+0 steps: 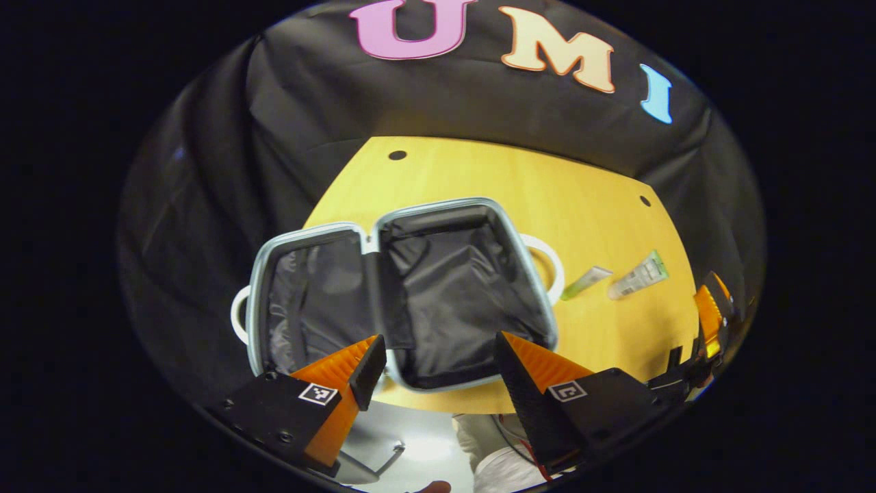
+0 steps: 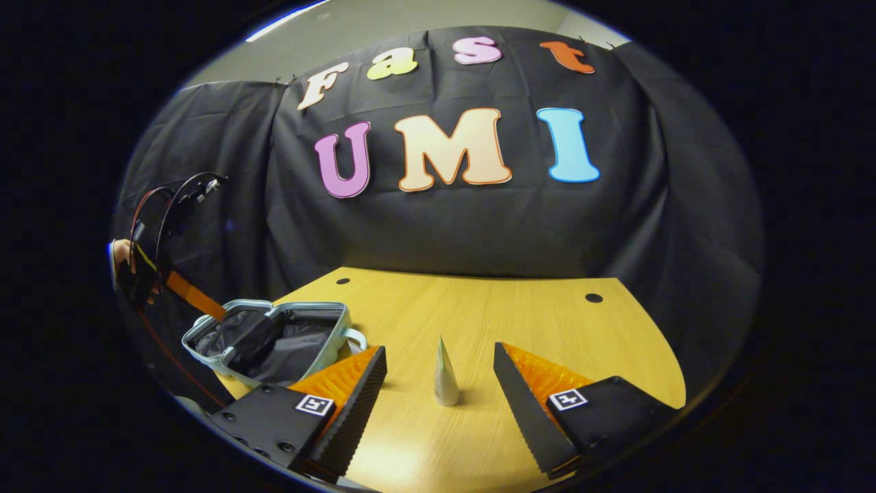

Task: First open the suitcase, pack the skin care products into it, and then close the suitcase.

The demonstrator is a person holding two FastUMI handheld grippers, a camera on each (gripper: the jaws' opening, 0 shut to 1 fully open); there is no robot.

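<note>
This is a staged recording booth, not a lived-in room. Black cloth (image 2: 452, 226) hangs as a backdrop around a pale wooden table (image 2: 520, 315) with round cable holes. Above the cloth runs a plain indoor wall (image 2: 410, 17). A gripper (image 2: 147, 274) trailing loose cables (image 2: 164, 205) suggests a lab.

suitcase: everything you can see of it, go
The suitcase lies fully open and flat on the wooden table, near its left edge. It is a small hard shell, pale blue-grey, with a light rim around both halves, which are joined by a middle hinge and lined with wrinkled dark fabric. Both halves look empty. A white loop handle sticks out at each outer side. Nothing touches it; the left gripper hovers open above its near edge.
</note>
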